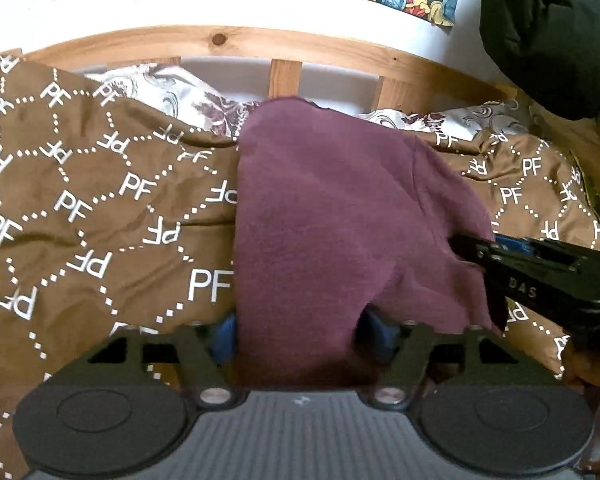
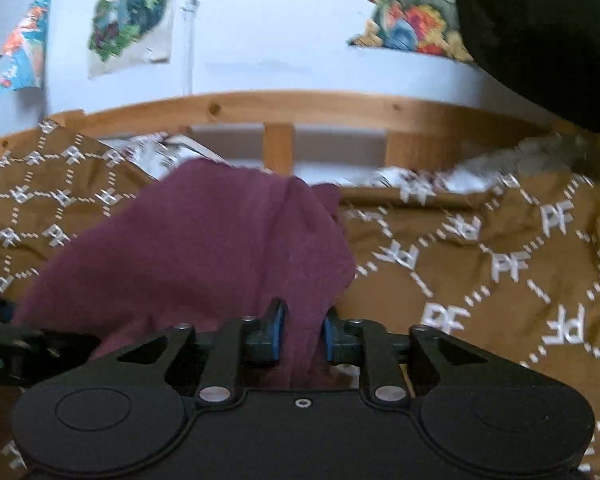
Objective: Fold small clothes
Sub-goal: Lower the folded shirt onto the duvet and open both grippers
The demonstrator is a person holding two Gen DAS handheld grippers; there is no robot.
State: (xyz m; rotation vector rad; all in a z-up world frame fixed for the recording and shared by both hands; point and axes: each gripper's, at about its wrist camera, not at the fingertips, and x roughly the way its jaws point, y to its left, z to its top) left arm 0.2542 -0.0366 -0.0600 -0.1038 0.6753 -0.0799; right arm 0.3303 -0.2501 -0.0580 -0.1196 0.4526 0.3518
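A small maroon cloth [image 1: 332, 216] hangs between both grippers above a brown bedspread printed with white PF letters [image 1: 80, 208]. My left gripper [image 1: 300, 336] has cloth filling the gap between its blue pads, which stand fairly wide apart. My right gripper [image 2: 303, 336] is shut on a bunched edge of the maroon cloth [image 2: 204, 248], blue pads pressing it from both sides. The right gripper also shows in the left wrist view [image 1: 540, 272] at the cloth's right edge. The left gripper shows at the left edge of the right wrist view [image 2: 16, 340].
A wooden slatted bed frame [image 1: 284, 76] runs along the back with floral pillows [image 1: 188, 96] against it. A white wall with colourful pictures [image 2: 128, 24] is behind. A dark rounded shape [image 1: 548, 36] fills the upper right.
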